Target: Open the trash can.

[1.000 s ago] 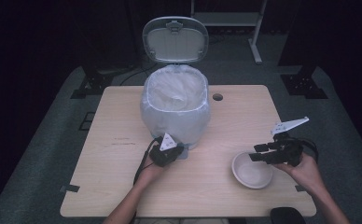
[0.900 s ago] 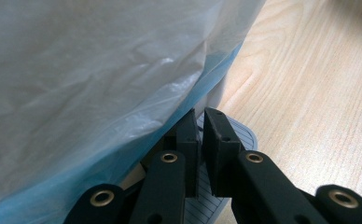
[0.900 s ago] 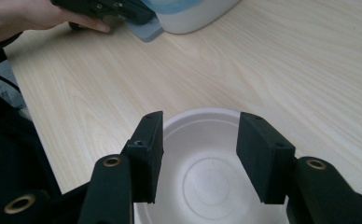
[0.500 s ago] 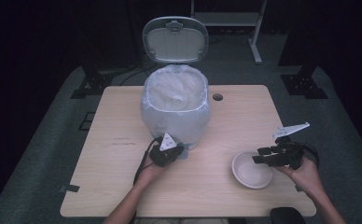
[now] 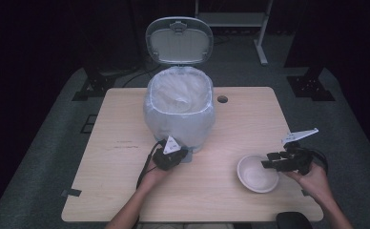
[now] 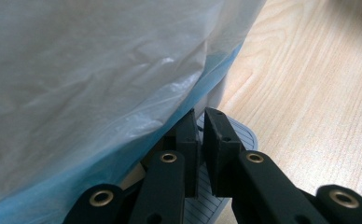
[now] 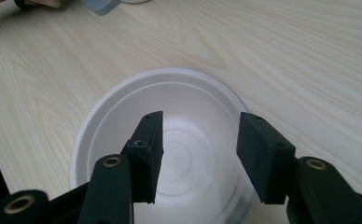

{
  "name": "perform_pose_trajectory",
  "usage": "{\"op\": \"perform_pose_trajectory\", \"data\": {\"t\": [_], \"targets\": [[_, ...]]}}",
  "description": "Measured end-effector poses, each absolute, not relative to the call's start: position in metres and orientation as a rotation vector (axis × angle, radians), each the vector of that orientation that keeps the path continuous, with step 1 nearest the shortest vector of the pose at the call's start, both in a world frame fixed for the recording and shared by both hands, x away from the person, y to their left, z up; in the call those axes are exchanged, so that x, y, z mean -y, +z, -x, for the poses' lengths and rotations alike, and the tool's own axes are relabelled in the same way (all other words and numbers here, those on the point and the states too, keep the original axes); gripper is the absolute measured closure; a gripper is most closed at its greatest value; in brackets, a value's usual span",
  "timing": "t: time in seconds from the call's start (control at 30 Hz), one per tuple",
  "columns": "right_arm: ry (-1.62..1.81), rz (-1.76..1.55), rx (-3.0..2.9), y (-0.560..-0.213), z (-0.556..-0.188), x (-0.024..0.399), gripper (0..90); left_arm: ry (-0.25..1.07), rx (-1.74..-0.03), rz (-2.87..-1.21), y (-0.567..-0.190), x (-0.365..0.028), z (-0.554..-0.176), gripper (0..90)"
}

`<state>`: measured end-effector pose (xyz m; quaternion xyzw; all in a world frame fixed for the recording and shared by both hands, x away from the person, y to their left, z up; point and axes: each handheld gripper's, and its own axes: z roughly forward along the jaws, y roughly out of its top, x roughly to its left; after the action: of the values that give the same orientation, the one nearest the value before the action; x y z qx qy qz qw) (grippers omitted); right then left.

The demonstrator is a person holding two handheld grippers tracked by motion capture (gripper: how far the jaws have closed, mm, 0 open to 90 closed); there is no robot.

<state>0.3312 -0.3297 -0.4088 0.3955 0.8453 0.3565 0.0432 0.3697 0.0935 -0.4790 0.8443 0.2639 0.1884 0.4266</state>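
Note:
A small pedal bin [image 5: 179, 117] lined with a white plastic bag [image 6: 100, 70] stands mid-table, its grey lid [image 5: 179, 40] raised. At the bin's front foot my left gripper [image 5: 184, 154] [image 6: 201, 116] is shut, its tips resting on the grey ribbed pedal [image 6: 245, 136]. A white empty bowl [image 5: 255, 175] [image 7: 193, 102] sits at the front right. Just above the bowl's right side, my right gripper [image 5: 267, 161] [image 7: 200, 123] hovers open, pointing left, with nothing between its jaws.
The light wooden table [image 5: 121, 124] has a round cable hole [image 5: 222, 99] behind the bin on the right. Dark carpet and stand legs [image 5: 316, 81] surround the table. A metal frame [image 5: 262, 47] stands behind it.
My right gripper has sunk a little closer to the bowl. The left gripper, the bin and its raised lid have stayed as they were.

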Motion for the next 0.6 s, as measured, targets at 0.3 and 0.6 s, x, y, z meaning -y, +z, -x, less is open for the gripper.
{"op": "perform_pose_trajectory", "data": {"t": [0.3,0.6], "targets": [[1.037,-1.226,-2.561,-0.415,-0.334,0.336,49.7,0.471,-0.660,-2.109,-0.479,-0.093,-0.370,84.8],[1.000,-1.252,-2.549,-0.423,-0.341,0.342,49.6,0.472,-0.659,-2.110,-0.479,-0.094,-0.370,84.8]]}}
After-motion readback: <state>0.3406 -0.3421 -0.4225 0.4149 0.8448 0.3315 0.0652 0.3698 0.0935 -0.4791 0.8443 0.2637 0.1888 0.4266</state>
